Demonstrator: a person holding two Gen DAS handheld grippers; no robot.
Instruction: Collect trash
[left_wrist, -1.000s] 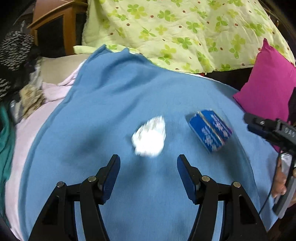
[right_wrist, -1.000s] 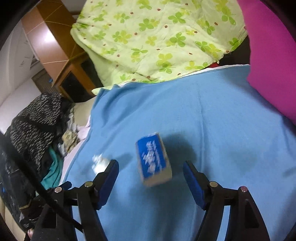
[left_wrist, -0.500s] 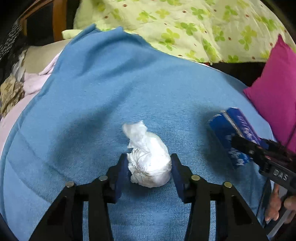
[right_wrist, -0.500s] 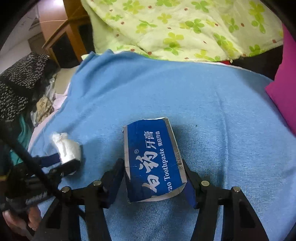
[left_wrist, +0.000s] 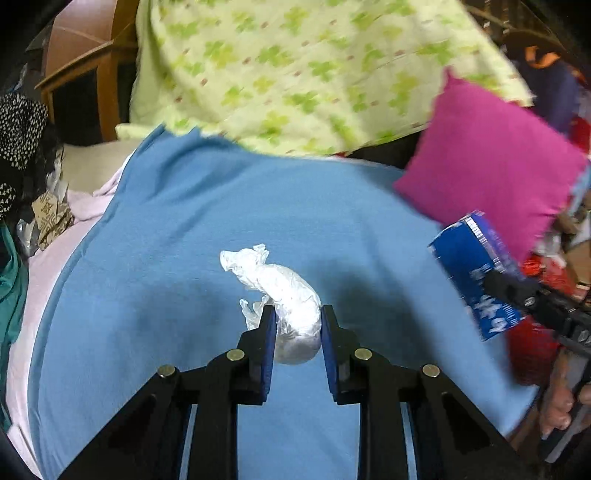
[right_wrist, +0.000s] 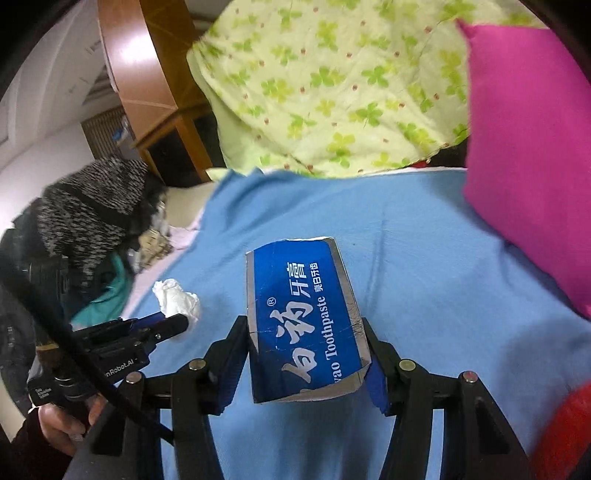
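My left gripper (left_wrist: 295, 314) is shut on a white crumpled plastic wad (left_wrist: 284, 291) and holds it above the blue blanket (left_wrist: 184, 229). My right gripper (right_wrist: 304, 325) is shut on a blue toothpaste box (right_wrist: 303, 317), lifted off the blanket (right_wrist: 424, 258). The box also shows at the right of the left wrist view (left_wrist: 476, 280), held by the right gripper (left_wrist: 517, 291). The wad shows at the left of the right wrist view (right_wrist: 177, 299), in the left gripper (right_wrist: 173, 323).
A magenta pillow (left_wrist: 495, 173) lies at the blanket's right edge. A green floral quilt (left_wrist: 295, 66) is bunched at the back. Piled clothes (right_wrist: 85, 210) and a wooden cabinet (left_wrist: 88, 74) are to the left. Red items (left_wrist: 532, 343) lie at the right.
Both grippers closed, the left on the wad and the right on the box. Both have lifted their items off the blanket and drawn back.
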